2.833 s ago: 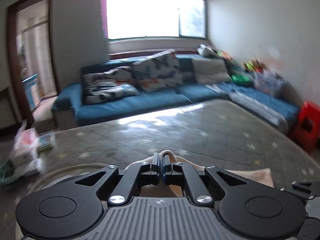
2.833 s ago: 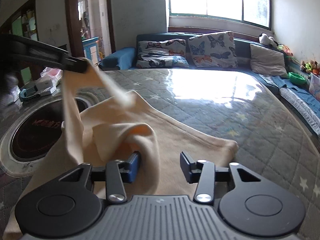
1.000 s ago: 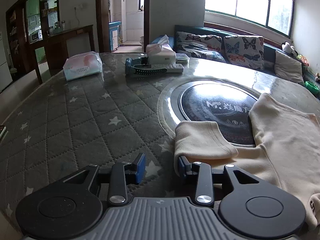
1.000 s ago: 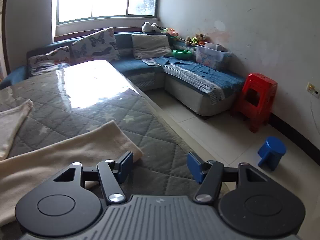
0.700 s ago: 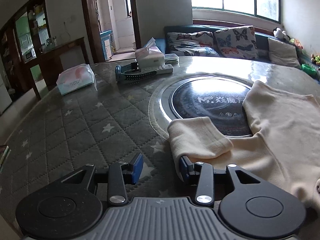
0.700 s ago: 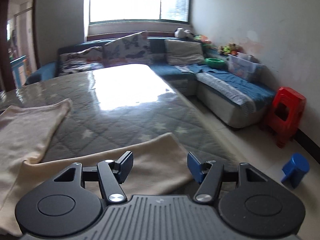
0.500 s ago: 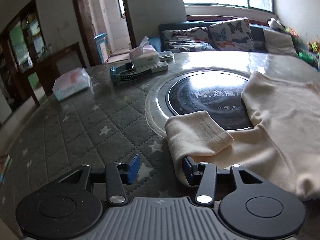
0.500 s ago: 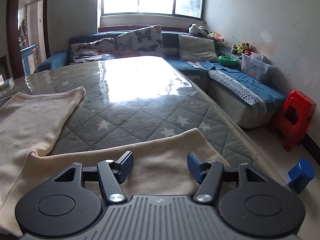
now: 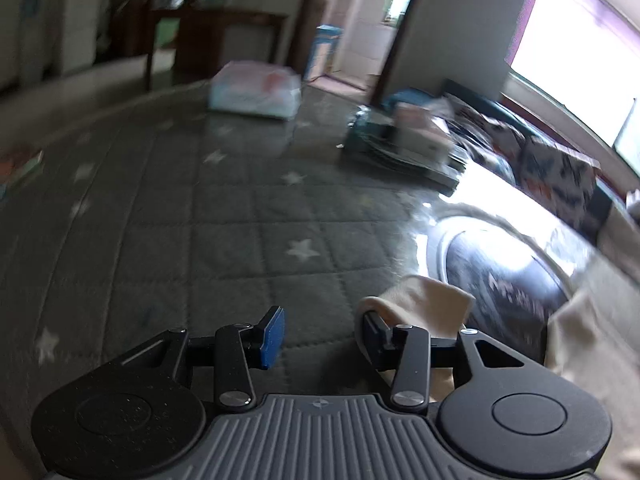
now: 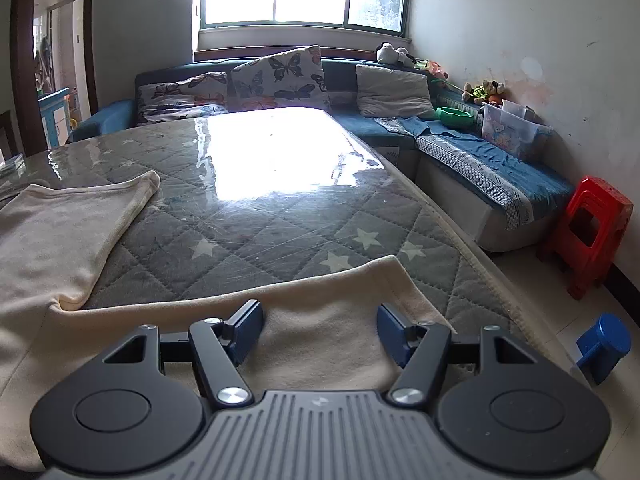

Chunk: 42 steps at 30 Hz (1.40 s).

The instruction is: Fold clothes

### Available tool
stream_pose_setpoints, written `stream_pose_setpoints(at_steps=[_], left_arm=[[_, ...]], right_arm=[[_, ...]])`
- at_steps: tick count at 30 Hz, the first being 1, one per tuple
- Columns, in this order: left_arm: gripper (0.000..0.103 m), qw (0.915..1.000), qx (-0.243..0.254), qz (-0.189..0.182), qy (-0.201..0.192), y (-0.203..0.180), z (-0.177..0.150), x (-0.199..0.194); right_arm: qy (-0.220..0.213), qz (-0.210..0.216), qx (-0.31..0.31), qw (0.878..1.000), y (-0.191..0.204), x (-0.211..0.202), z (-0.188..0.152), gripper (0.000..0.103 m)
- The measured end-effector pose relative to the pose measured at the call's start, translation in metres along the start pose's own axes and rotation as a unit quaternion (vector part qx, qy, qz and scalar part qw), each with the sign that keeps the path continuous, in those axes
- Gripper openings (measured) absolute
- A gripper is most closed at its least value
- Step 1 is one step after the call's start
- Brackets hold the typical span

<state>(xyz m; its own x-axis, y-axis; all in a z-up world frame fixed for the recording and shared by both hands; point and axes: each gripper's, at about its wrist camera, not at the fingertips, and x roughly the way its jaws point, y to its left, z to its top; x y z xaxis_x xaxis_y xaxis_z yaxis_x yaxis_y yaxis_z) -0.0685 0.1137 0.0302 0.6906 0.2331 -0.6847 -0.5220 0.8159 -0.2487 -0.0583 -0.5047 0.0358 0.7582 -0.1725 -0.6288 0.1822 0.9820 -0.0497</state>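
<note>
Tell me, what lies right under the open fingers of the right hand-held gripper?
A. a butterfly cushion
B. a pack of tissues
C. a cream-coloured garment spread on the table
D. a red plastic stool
C: in the right wrist view the right hand-held gripper hangs open over the cream garment, which lies flat on the quilted table cover.
</note>
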Motion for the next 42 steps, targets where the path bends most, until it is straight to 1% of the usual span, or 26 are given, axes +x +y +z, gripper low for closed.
stream_pose_setpoints(at_steps=[1,3,7,10,12,14,17,19,21,23,24,26,28,30,33,34,37,40,42], left_arm=[[0.044,0.9999,-0.006,0.01,-0.003,0.004,0.001,0.0],[0.045,0.9994,-0.017,0.029,-0.008,0.012,0.002,-0.001],[0.045,0.999,-0.019,0.039,-0.013,0.025,0.005,-0.007],[0.045,0.9982,0.04,0.033,-0.03,0.013,-0.003,-0.021],[0.045,0.9959,0.083,0.007,-0.036,-0.002,-0.011,-0.032],[0.045,0.9905,0.13,-0.028,-0.036,-0.02,-0.023,-0.044],[0.043,0.9751,0.202,-0.086,-0.033,-0.051,-0.043,-0.057],[0.043,0.9622,0.24,-0.127,-0.024,-0.073,-0.057,-0.064],[0.043,0.9475,0.274,-0.165,-0.017,-0.093,-0.072,-0.068],[0.043,0.9336,0.303,-0.191,-0.013,-0.11,-0.087,-0.07],[0.038,0.9267,0.315,-0.204,-0.01,-0.118,-0.095,-0.071],[0.034,0.9135,0.339,-0.224,-0.004,-0.128,-0.11,-0.074],[0.029,0.9031,0.357,-0.238,0.0,-0.135,-0.121,-0.075],[0.027,0.895,0.37,-0.25,0.008,-0.139,-0.129,-0.075],[0.025,0.8842,0.384,-0.265,0.021,-0.142,-0.138,-0.075],[0.024,0.8808,0.388,-0.27,0.025,-0.143,-0.141,-0.075],[0.021,0.8733,0.398,-0.279,0.033,-0.144,-0.144,-0.077],[0.021,0.8657,0.408,-0.287,0.04,-0.144,-0.146,-0.079],[0.021,0.8604,0.414,-0.293,0.046,-0.144,-0.147,-0.081]], right_arm=[[0.0,0.0,0.001,1.0,0.0,0.0,0.0,0.065],[0.0,0.0,0.003,1.0,-0.001,0.0,0.0,0.065],[0.001,-0.001,0.002,1.0,-0.001,0.001,0.0,0.066],[0.003,-0.001,-0.001,1.0,0.001,0.001,0.002,0.066],[0.003,-0.001,-0.005,1.0,0.003,-0.001,0.003,0.065],[0.003,0.002,-0.012,1.0,0.006,-0.005,0.005,0.064],[-0.003,0.038,-0.033,0.999,0.016,-0.018,0.009,0.064],[-0.01,0.068,-0.052,0.996,0.026,-0.03,0.01,0.064],[-0.012,0.104,-0.07,0.992,0.037,-0.04,0.011,0.064],[-0.013,0.141,-0.089,0.986,0.05,-0.05,0.012,0.064],[-0.013,0.151,-0.093,0.984,0.054,-0.052,0.012,0.064],[-0.008,0.201,-0.118,0.972,0.075,-0.062,0.009,0.063],[-0.005,0.229,-0.145,0.963,0.093,-0.067,0.004,0.059],[-0.002,0.256,-0.171,0.951,0.111,-0.073,-0.002,0.056],[0.012,0.287,-0.206,0.936,0.131,-0.076,-0.011,0.048],[0.017,0.291,-0.215,0.932,0.135,-0.076,-0.015,0.044],[0.028,0.298,-0.245,0.922,0.14,-0.079,-0.025,0.039],[0.036,0.3,-0.276,0.913,0.14,-0.085,-0.034,0.039],[0.05,0.304,-0.283,0.908,0.138,-0.087,-0.034,0.039]])
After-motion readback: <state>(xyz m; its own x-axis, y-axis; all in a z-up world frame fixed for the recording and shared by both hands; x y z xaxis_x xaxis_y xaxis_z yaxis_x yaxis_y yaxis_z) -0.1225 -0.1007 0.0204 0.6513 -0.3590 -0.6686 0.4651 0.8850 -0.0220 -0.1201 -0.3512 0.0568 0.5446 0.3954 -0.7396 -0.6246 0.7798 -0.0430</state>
